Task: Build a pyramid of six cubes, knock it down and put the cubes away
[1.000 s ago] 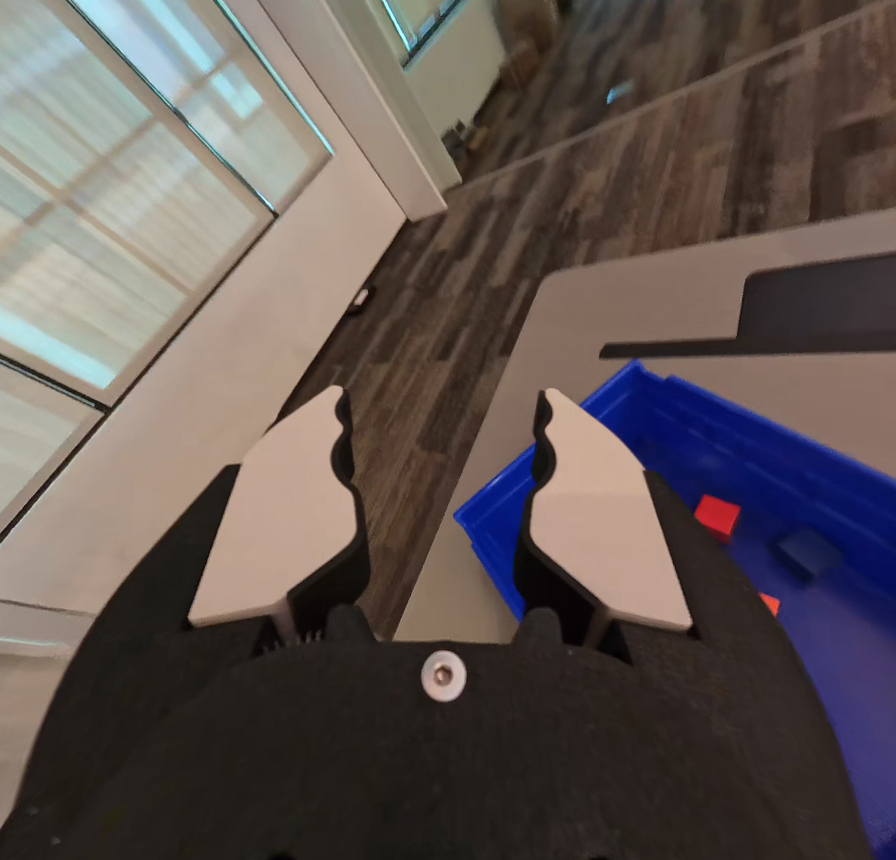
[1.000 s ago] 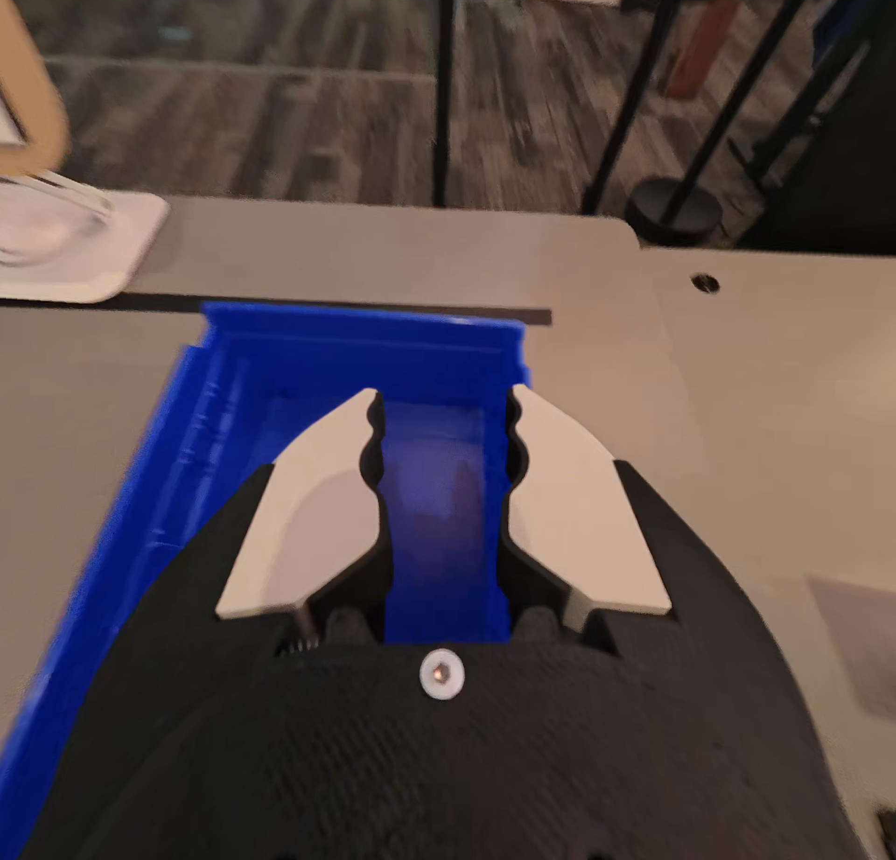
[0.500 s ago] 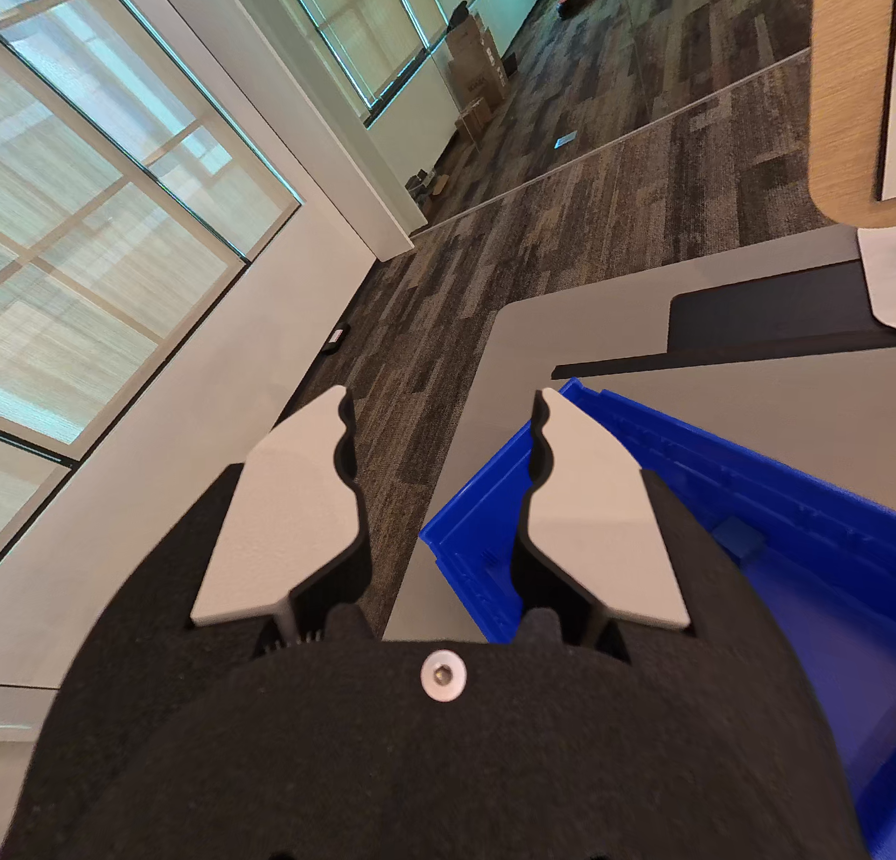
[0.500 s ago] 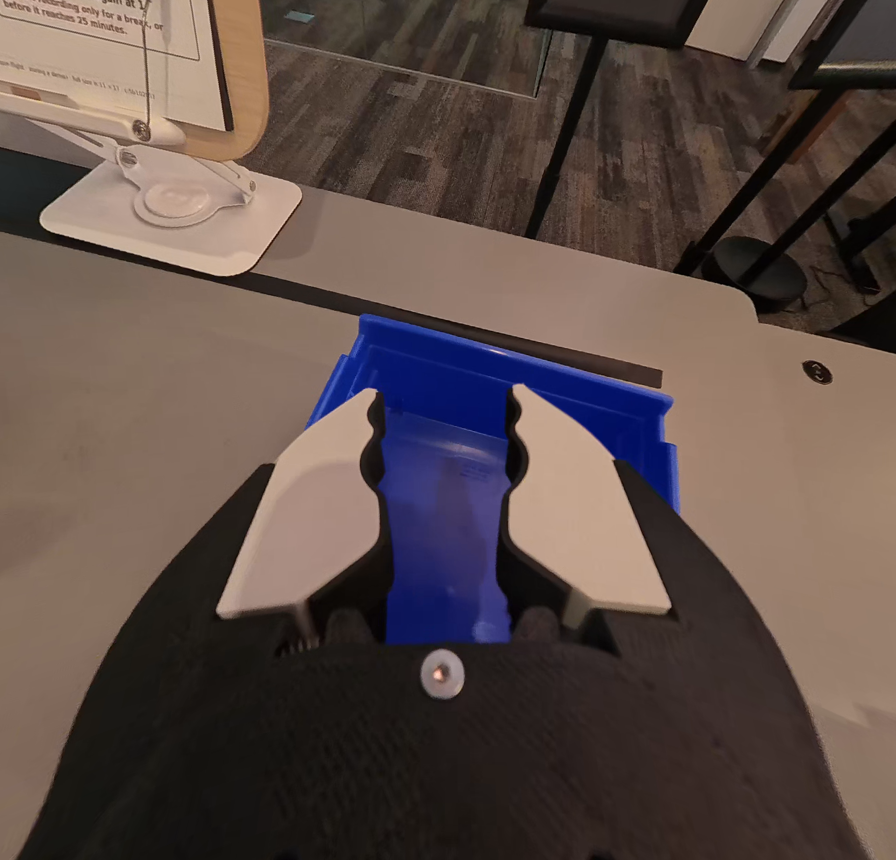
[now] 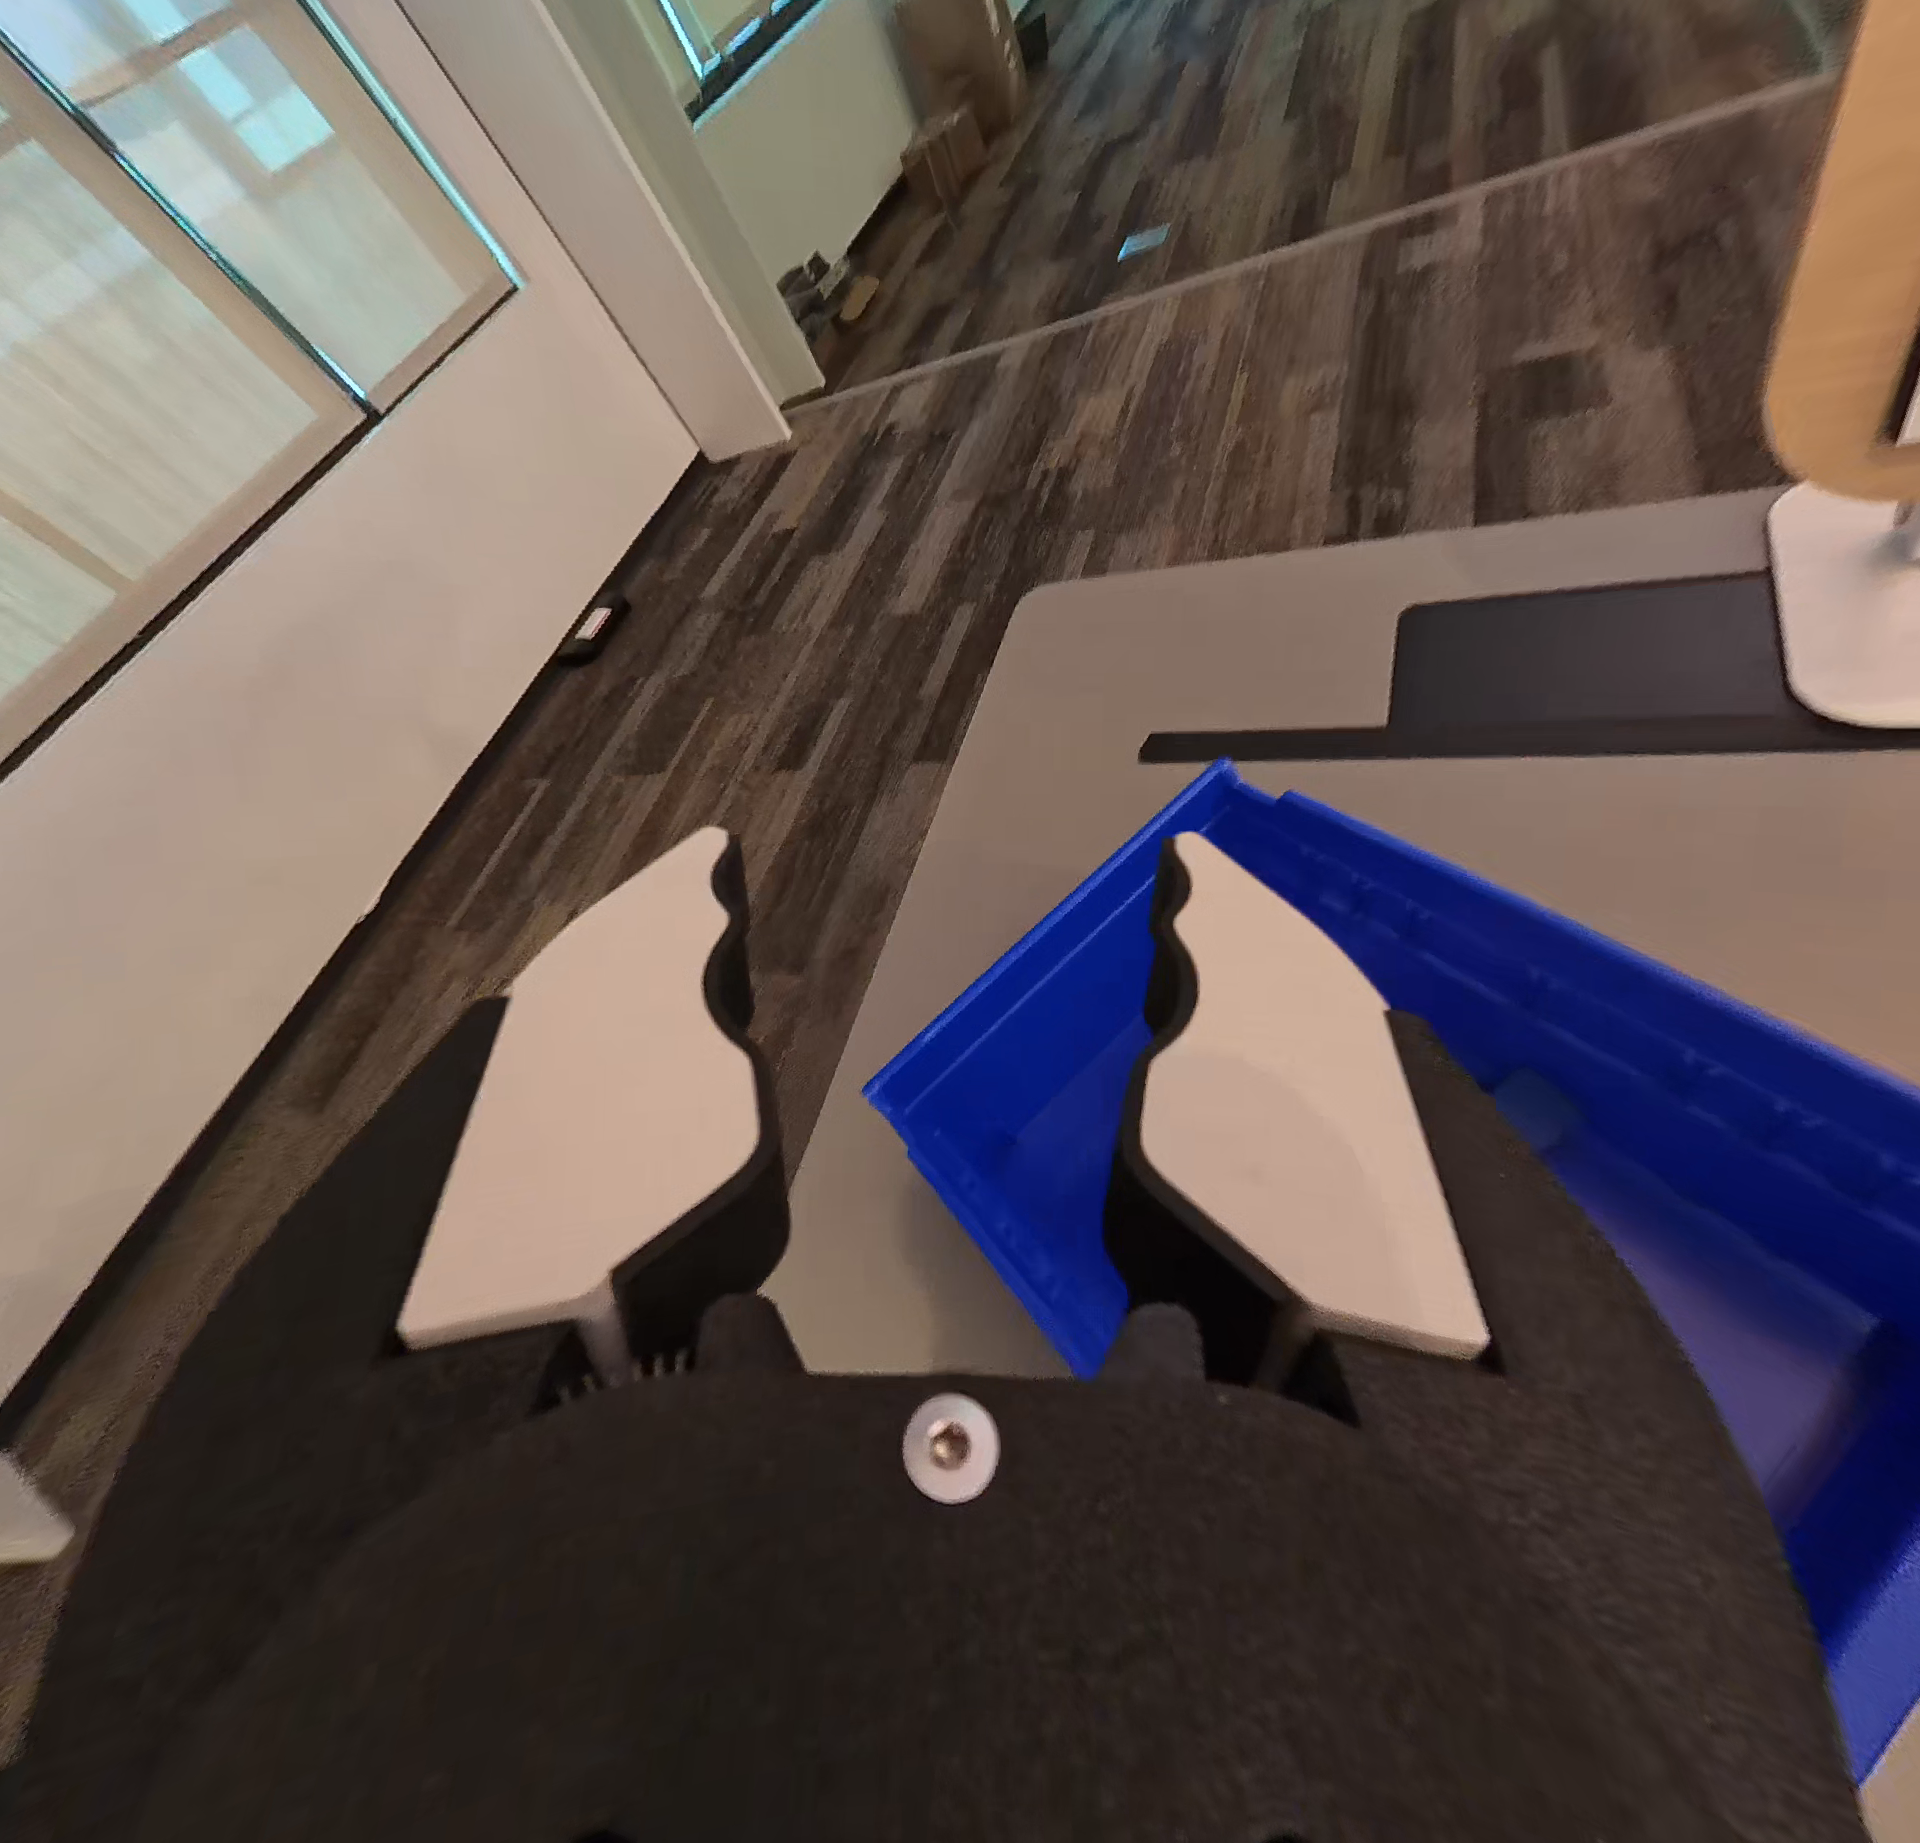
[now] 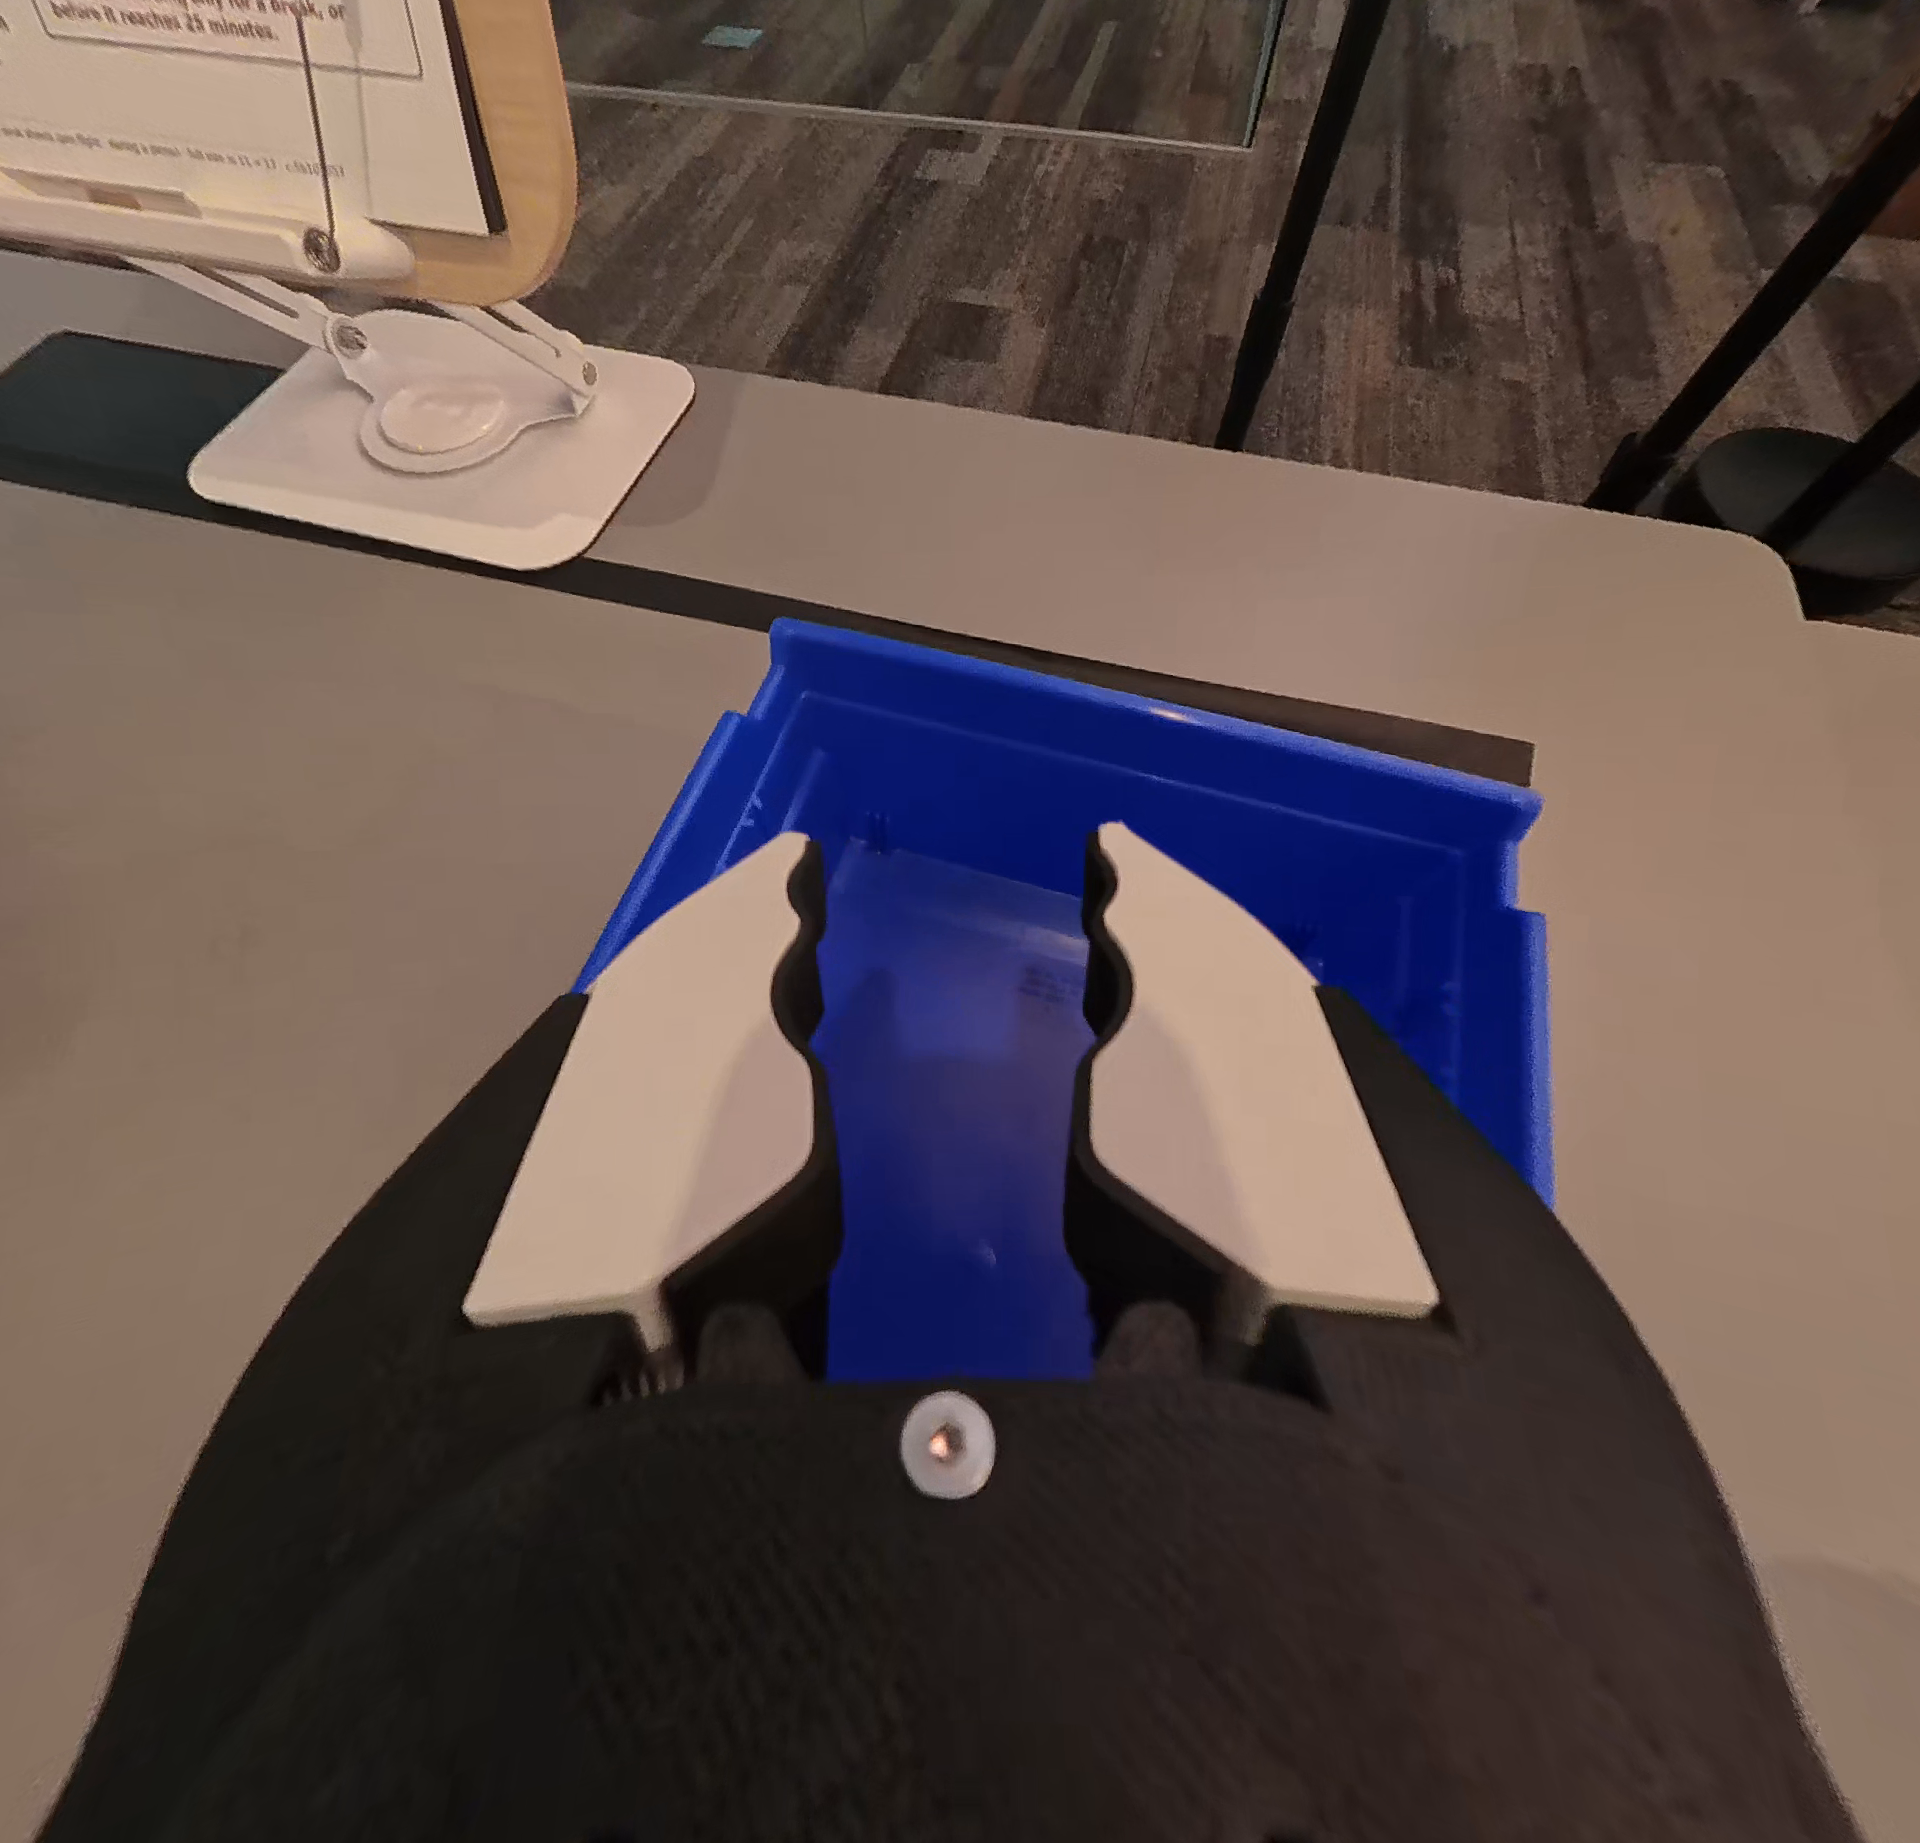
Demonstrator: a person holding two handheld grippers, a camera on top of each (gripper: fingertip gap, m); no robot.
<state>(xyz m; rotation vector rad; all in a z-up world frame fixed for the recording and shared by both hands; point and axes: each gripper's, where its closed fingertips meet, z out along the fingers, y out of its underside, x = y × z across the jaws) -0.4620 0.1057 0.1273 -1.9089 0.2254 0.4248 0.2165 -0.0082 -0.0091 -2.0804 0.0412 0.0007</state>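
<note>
I am looking at the blue bin sitting upright on the grey table, its open top facing up and its far wall lying along the dark strip in the tabletop. The part of its glossy floor showing between my fingers is holding 0 cubes, and the rest is hiding behind my grippers.

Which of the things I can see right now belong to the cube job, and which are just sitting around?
Job:
- blue plastic bin, no cubes visible in it
- left gripper, open, empty
- right gripper, open, empty, above the bin

Lying about:
- white tilting stand with wooden-backed instruction sheet
- black floor stand with round base
- grey table
</note>
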